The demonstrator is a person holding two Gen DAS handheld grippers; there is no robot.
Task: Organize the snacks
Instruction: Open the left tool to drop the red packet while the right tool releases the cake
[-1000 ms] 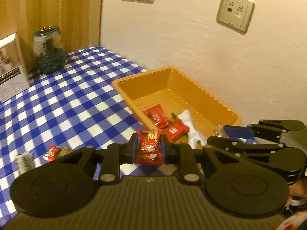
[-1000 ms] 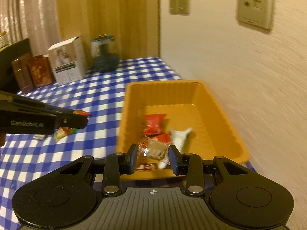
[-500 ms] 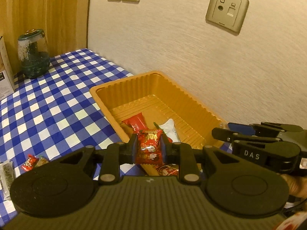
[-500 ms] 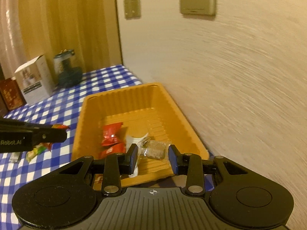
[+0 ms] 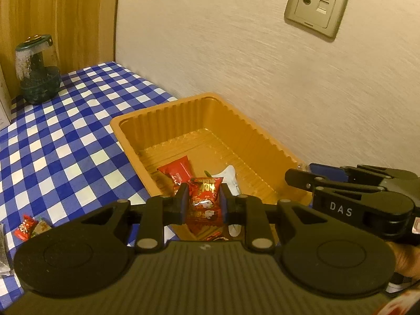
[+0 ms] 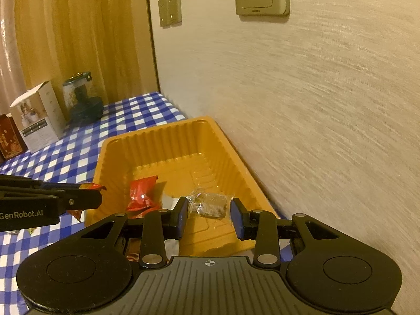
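Through the left wrist view: left gripper [image 5: 202,202] clamped on a red snack packet [image 5: 203,197], now poised above the orange tray's [image 5: 168,116] near rim rather than over the checked cloth [image 5: 65,141] as a second ago; spare snacks [image 5: 29,227] stranded at 9 o'clock.

Through the right wrist view: right gripper [image 6: 210,214] spread wider than a second ago, clear-wrapped snack [image 6: 208,204] freed, whether landed on the tray floor unclear; by the look of it, one delivery done, red packet next.
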